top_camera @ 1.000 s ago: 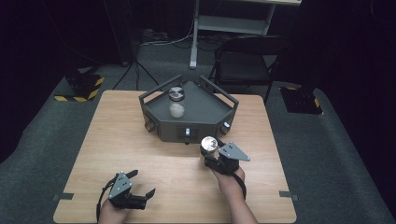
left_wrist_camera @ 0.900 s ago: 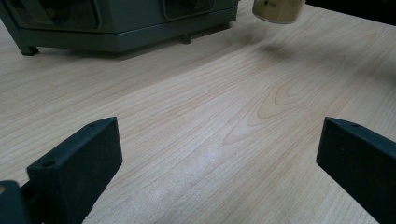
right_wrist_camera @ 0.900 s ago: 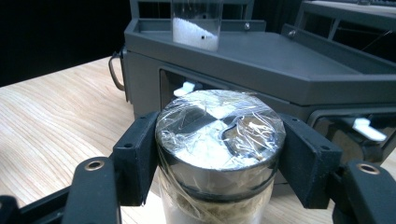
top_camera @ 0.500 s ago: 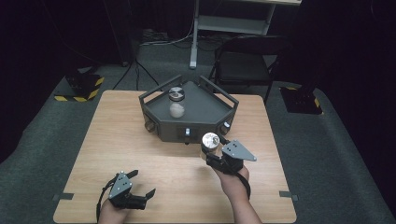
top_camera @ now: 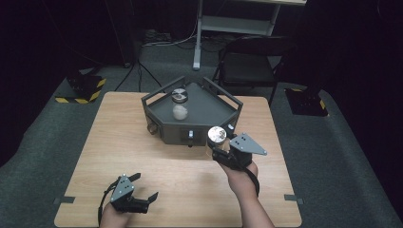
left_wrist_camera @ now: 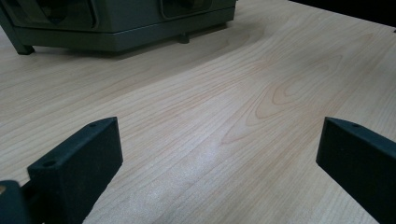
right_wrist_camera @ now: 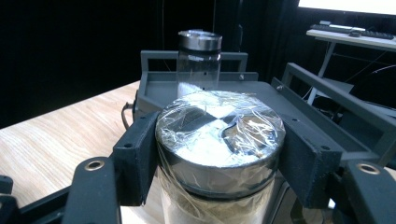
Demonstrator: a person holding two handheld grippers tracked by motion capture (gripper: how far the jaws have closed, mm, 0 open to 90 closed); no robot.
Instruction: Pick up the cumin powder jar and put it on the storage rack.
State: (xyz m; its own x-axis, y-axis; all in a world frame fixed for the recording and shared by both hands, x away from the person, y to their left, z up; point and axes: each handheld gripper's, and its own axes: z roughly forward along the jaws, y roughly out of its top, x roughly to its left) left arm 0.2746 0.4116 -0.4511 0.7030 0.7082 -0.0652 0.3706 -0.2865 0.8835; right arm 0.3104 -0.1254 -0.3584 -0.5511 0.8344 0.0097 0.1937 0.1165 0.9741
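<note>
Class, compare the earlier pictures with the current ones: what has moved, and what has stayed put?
The right tool, shut on the foil-capped jar, has carried it upward toward the grey tray. The left tool stays open and unmoved on the table; the other jar still stands in the tray.

The high view looks forward and down from above the person's side, taking in the whole worktop point(top_camera: 142, 156). The left gripper view skims low over bare wood towards the grey tray point(left_wrist_camera: 116, 28). The right gripper view sits close behind a jar point(right_wrist_camera: 219, 140), facing the same tray point(right_wrist_camera: 327, 107).
</note>
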